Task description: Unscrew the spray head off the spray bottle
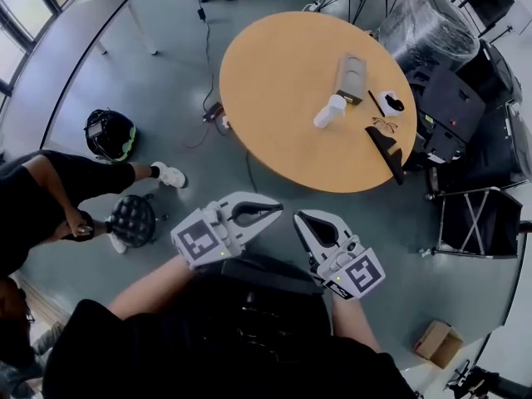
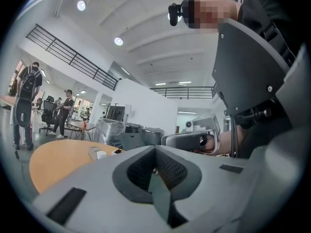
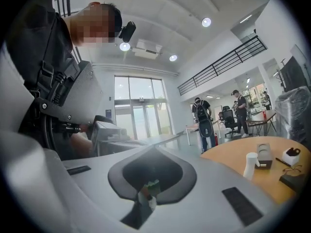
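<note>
The round wooden table fills the 12 o'clock part of your head view, well ahead of both your grippers. A long grey table runs along the floor at 10 o'clock. A bundle wrapped in clear plastic stands at the round table's 2 o'clock edge. A seated person in black is at your 9 o'clock, with a black stool just beside them. A cardboard box lies on the floor at 4 o'clock.

Your left gripper is clenched, and its own view shows the two jaws pressed together at the tips with nothing between them. Your right gripper is likewise clenched on nothing, its jaws meeting in its own view. You hold both close in front of your chest with their tips near each other, short of the table's 6 o'clock edge.

The spray bottle is white and stands near the table's middle, well apart from both grippers. A brown box lies just beside it at its 1 o'clock. A pair of glasses rests at the bottle's 4 o'clock. In the right gripper view the bottle stands upright at 3 o'clock on the table. The bottle's head is too small to make out in detail.
</note>
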### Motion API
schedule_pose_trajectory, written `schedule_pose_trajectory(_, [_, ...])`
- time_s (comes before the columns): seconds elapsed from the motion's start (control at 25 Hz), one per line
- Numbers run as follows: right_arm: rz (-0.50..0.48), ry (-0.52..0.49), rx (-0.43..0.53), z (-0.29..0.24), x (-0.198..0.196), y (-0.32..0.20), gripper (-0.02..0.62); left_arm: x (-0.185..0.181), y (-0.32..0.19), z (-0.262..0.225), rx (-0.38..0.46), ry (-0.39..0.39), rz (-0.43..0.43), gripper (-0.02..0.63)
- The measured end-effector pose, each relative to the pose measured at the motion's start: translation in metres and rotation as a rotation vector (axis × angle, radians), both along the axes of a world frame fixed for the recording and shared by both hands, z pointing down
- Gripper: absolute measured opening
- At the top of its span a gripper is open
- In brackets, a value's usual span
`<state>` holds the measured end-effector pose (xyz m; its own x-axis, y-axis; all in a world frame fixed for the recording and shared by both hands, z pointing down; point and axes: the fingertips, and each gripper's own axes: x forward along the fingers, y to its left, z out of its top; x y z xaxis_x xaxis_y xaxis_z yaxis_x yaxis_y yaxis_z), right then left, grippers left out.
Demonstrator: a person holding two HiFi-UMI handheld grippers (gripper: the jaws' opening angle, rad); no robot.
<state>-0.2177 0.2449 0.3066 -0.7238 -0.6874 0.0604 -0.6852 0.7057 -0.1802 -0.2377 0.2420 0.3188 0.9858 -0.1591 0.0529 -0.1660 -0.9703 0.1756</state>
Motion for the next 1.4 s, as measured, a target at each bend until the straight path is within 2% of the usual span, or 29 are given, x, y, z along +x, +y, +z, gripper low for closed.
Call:
schedule_pose_trajectory(0.24, [0.048, 0.022, -0.009, 0.008, -0.003, -0.027, 0.005, -0.008, -0.033, 0.013, -0.008, -0.011, 0.010, 0.009])
schedule_pose_trajectory(0.52, [0.078, 0.016, -0.033, 0.027, 0.036, -0.053, 0.005, 0.022, -0.065, 0.031, -0.025, -0.009, 0.002, 0.009])
schedule_pose_trajectory(0.72, [0.046, 0.039, -0.015, 0.034, 0.076, -0.081, 0.005, 0.059, -0.095, 0.034, -0.063, 0.016, -0.052, 0.009])
schedule_pose_trajectory(0.84, [0.015, 0.039, 0.018, 0.024, 0.105, -0.101, 0.006, 0.087, -0.113, 0.026, -0.044, 0.020, -0.085, 0.009])
schedule_pose_trajectory(1.16, [-0.090, 0.012, 0.040, 0.018, 0.189, -0.155, 0.006, 0.173, -0.161, 0.022, -0.016, -0.010, -0.165, 0.009])
schedule_pose_trajectory(1.4, [-0.132, -0.005, 0.037, 0.019, 0.256, -0.180, 0.006, 0.238, -0.183, 0.027, -0.007, -0.050, -0.208, 0.009])
